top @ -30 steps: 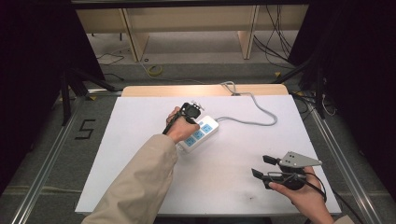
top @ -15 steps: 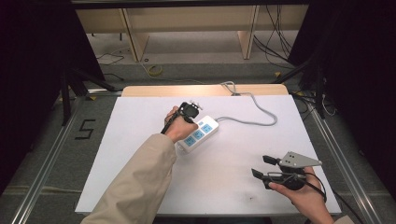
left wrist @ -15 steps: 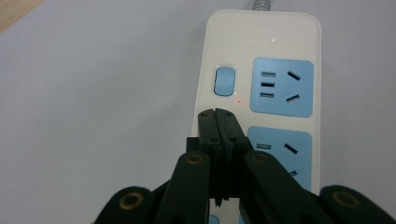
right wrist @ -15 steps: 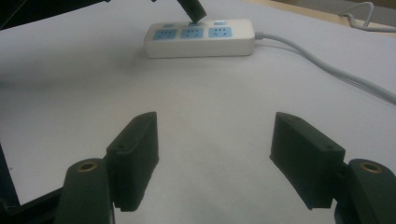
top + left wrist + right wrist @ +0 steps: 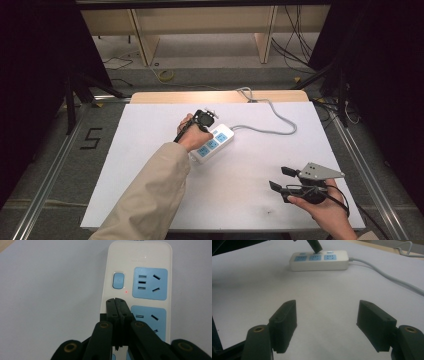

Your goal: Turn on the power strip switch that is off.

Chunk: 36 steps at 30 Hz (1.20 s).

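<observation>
Two grippers are over the white table (image 5: 150,150). The left gripper (image 5: 117,305) has its jaws pressed together with nothing between them, their tips just above the white power strip (image 5: 140,255), a little short of its blue switch (image 5: 118,280) and the small red light (image 5: 126,292) beside it. In the high view the power strip (image 5: 218,142) lies slantwise near the middle of the table, three blue sockets facing up, with its grey cable (image 5: 270,125) curving away to the far edge; the left gripper (image 5: 202,120) hangs over the strip's far end. The right gripper (image 5: 281,180) sits well apart near the table's front right corner, its jaws spread wide and holding nothing, pointed across bare table toward the strip (image 5: 319,261)
</observation>
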Motion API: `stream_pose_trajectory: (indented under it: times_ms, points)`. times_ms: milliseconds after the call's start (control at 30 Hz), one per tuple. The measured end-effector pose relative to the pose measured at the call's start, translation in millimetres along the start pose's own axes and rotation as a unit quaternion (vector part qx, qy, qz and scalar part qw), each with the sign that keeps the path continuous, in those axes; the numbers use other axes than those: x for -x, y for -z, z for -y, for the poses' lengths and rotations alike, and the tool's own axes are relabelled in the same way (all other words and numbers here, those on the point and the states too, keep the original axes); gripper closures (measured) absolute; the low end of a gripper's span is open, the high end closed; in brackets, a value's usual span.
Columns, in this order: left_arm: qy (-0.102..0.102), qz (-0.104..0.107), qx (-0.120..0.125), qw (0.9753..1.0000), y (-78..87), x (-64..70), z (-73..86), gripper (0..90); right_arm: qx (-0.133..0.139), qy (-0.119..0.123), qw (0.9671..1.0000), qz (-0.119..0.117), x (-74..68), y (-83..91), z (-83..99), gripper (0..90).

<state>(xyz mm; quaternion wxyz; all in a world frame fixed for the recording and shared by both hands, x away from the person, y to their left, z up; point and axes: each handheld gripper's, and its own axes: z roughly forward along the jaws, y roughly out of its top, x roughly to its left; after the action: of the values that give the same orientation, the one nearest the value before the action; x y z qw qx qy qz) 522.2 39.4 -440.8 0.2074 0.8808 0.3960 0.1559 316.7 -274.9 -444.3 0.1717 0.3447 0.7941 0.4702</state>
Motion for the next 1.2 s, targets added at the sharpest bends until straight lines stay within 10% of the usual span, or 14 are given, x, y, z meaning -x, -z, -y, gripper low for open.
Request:
stream_pose_trajectory:
  times_ms: [767,1200]
  points:
    - [-0.007,0.014,0.015,0.9998,1.7,-2.1,4.7,89.7,0.001,-0.001,1.0,0.001,0.6,0.1,0.1,32.5]
    - [0.017,0.012,0.099,0.9949,35.4,-12.2,17.1,63.3,0.0,0.0,1.0,0.002,0.7,0.0,0.2,32.4]
